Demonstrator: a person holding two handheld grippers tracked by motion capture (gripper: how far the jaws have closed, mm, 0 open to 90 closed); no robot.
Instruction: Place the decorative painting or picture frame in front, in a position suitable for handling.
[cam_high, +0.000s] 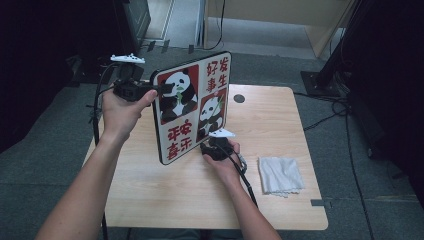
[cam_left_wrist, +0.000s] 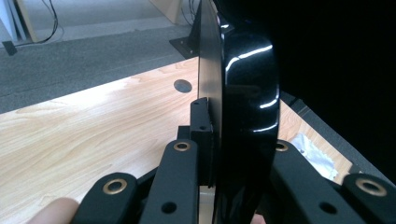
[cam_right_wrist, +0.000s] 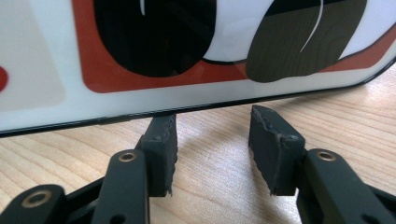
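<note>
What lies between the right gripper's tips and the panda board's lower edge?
Bare wooden table: the right gripper view shows the right gripper open just short of the panda board.

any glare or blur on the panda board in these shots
Left gripper view: bright streaks of glare on the glossy black back of the panda-printed board. Right gripper view: its red and white face looks soft up close. High view: dark surroundings, lit wooden table.

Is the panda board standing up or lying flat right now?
Standing on edge. The board rises from the table, its bottom edge on the wood, the left gripper clamping its upper side.
</note>
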